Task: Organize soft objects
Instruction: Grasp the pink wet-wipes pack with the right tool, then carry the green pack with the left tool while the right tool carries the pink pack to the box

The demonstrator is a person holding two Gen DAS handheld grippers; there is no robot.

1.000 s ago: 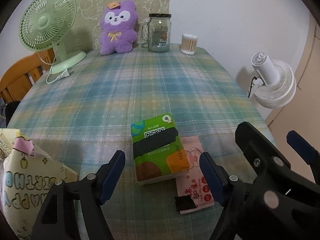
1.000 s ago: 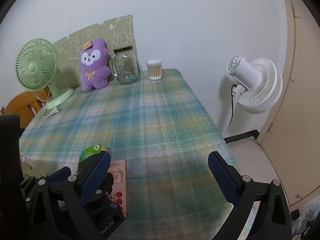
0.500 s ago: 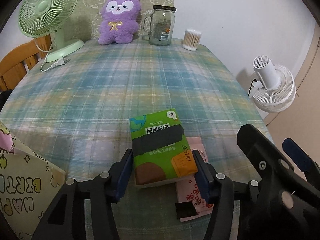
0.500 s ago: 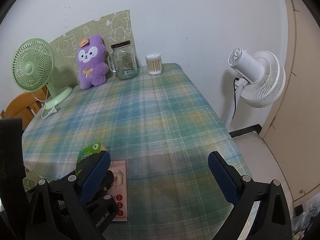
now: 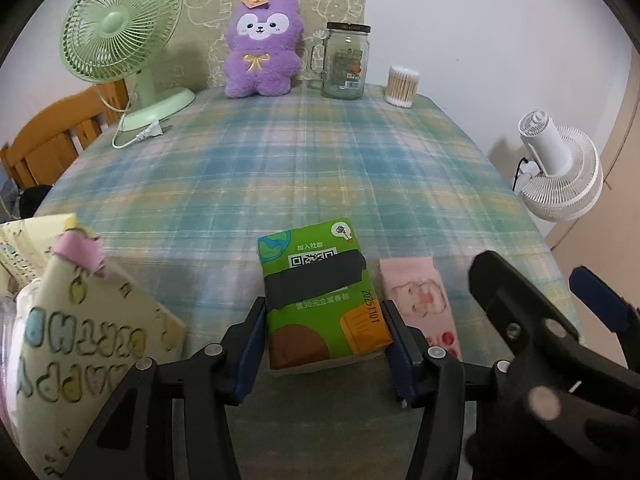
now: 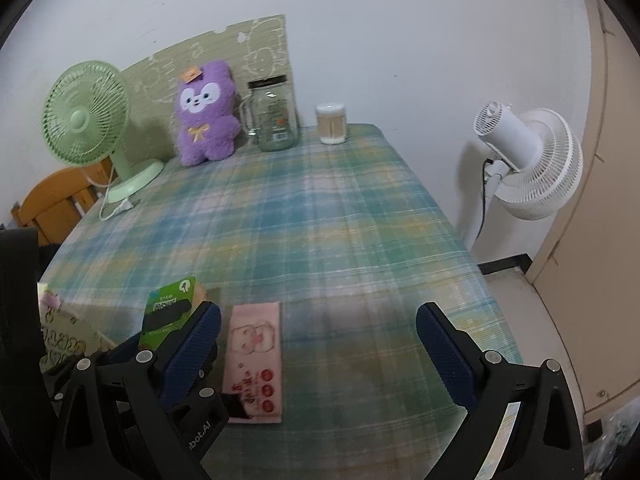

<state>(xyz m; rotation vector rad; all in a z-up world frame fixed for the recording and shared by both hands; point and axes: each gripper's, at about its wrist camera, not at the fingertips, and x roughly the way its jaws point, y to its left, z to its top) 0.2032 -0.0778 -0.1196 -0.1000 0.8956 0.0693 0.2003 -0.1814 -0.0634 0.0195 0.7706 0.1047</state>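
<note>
L gripper clamped on green tissue pack: soft glossy plastic brick w/ black tape strip, near table edge. R gripper jaws wide apart, nothing between. Flat pink tissue packet lies just right of green pack on plaid cloth table. Paper gift bag close on left. Far end: 1 fuzzy purple plush, 1 glass jar, 1 cotton-swab tub, 1 green fan.

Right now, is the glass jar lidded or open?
Lidded: the glass jar stands upright with a dark lid on top.
</note>
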